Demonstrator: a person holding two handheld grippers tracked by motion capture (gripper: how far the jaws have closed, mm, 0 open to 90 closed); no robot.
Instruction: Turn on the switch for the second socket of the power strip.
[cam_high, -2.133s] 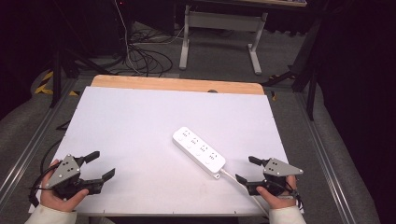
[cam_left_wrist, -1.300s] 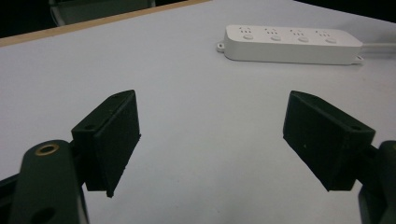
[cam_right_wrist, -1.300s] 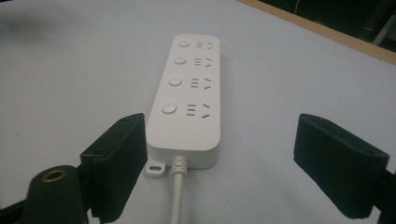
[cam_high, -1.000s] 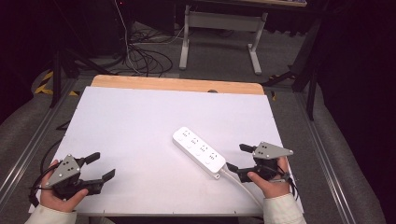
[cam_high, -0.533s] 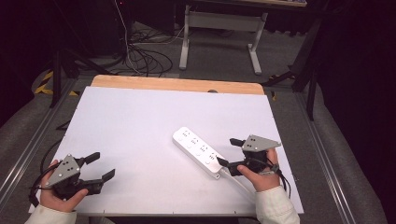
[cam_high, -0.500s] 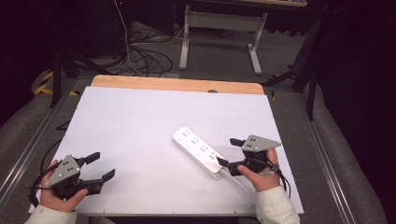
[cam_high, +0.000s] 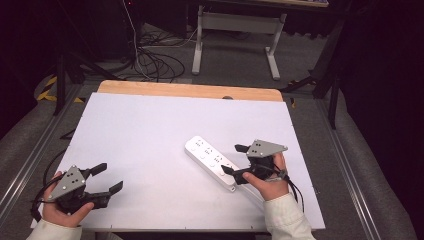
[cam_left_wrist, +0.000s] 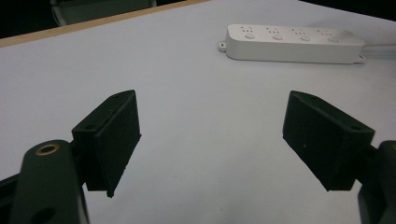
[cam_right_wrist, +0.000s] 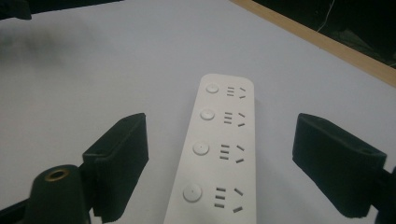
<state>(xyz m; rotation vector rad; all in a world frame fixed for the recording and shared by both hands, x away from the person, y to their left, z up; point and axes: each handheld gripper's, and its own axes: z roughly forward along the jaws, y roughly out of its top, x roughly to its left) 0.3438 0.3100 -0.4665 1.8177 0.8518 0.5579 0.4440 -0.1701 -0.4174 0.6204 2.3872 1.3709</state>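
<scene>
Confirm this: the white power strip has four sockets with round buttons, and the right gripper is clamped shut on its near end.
Not clamped. In the right gripper view the right gripper has its jaws wide open, one on each side of the power strip, touching nothing. The four sockets and round buttons are right.

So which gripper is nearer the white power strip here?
Right. The right gripper straddles the power strip at its near end, jaws open; the left gripper sits far off at the table's near-left corner.

No readable text, labels, brands or numbers, power strip unmarked apart from socket slots
</scene>
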